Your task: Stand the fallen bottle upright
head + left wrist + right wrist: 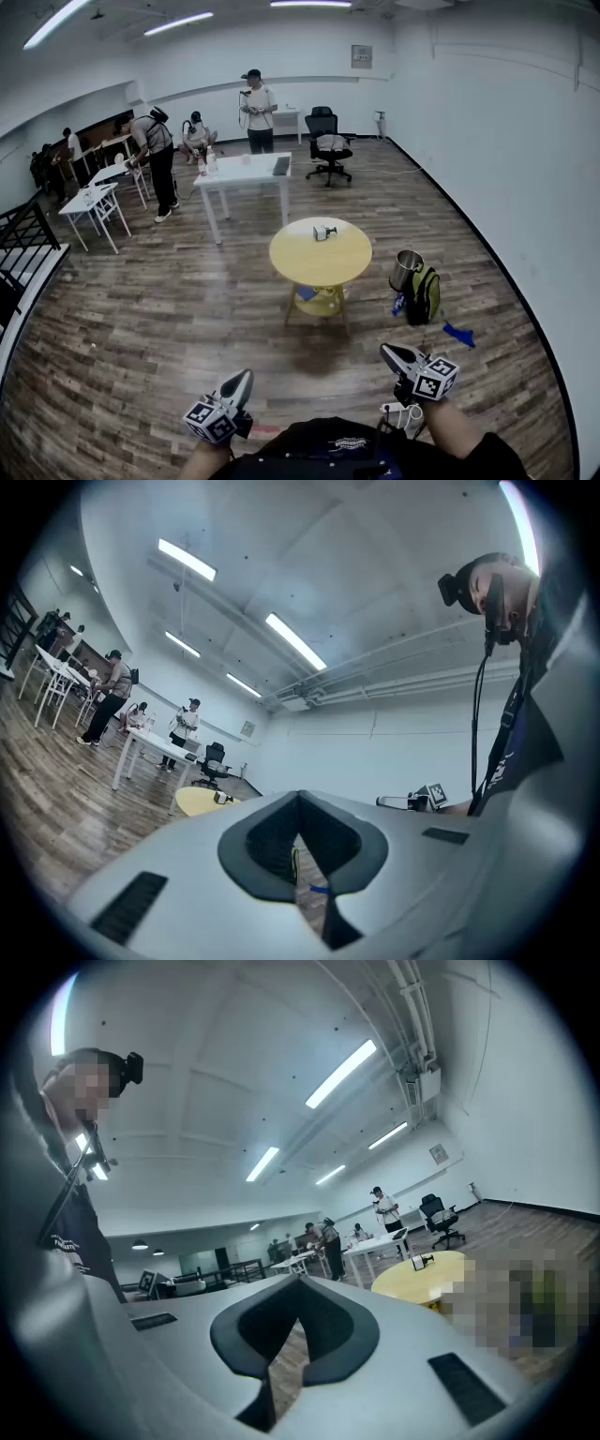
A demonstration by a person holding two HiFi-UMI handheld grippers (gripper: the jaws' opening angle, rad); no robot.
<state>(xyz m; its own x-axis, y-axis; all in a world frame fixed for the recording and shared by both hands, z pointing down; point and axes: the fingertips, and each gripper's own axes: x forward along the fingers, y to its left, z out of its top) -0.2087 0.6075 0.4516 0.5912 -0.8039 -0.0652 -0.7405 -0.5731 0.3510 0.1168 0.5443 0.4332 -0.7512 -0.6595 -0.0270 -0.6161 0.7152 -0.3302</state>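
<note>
**Yellow table holds the fallen bottle, both grippers well short of it**

Wood-plank floor [141,337] lies between the person and a round yellow table [300,262] mid-room. The bottle [323,232] lies on its side on the tabletop, towards the far edge, w/ nothing else on top. It's small and whitish w/ a darker bit at one end; too small to tell which end is the cap.

Left gripper [242,379] is held low, close to the body, tips clenched together w/ nothing between them; its own view shows the pads meeting at the front. Right gripper [388,352] is the same: jaws closed, empty, pointing roughly level. Both are well apart from the table, so the approach isn't done yet.

Handling, as a guess: prob. a light plastic bottle, stiff enough for a firm pinch but smooth and round, so it could roll or skid when nudged. Best hold is across the body, approx. mid-length or a bit nearer the top, jaws coming in from the side. Then pivot it onto its base and let go only once it sits flat. Squeezing near an end risks it squirting out
</note>
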